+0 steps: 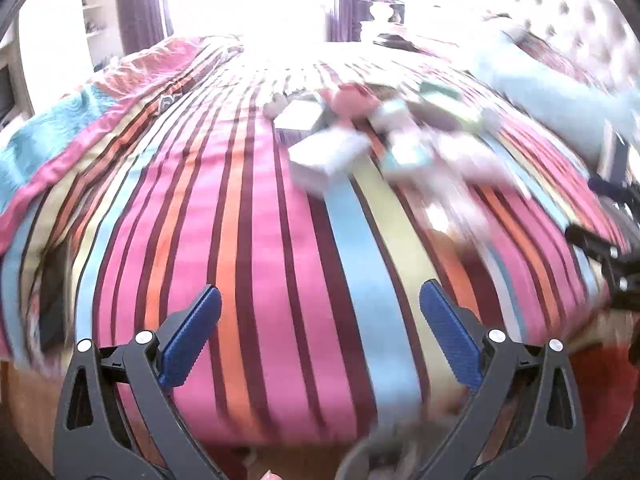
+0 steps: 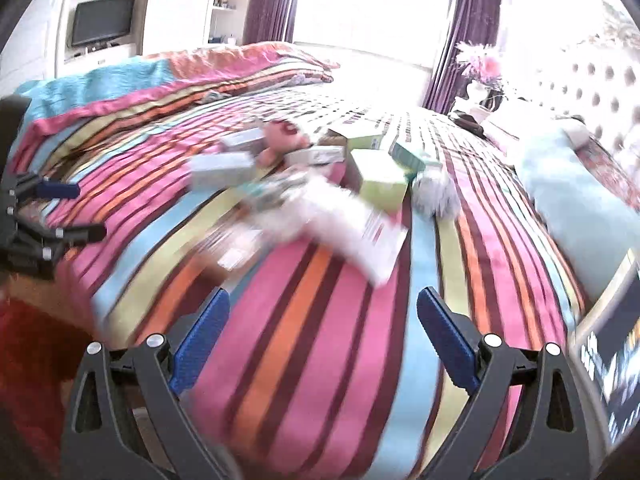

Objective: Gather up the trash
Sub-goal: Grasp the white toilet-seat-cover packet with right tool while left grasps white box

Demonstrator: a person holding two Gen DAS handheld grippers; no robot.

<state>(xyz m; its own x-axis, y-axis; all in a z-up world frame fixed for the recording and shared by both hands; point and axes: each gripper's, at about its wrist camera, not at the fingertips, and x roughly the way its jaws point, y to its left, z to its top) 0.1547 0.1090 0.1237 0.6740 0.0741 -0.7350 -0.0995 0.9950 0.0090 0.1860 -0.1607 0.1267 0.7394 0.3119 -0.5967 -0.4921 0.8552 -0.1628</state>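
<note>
Though fingers [image 2: 448, 340] gape, trash [image 2: 320, 184] beyond

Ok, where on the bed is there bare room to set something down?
The striped cover is bare between the right gripper and the trash pile, and left of the pile up to the folded blanket. The pile itself is crowded.

blurred trash pile [image 2: 320, 184] — small boxes, crumpled wrappers — strewn mid-bed.

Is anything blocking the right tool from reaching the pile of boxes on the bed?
No. Only bare striped bedspread lies between the open right tool and the trash pile; nothing visible stands in its way.
</note>
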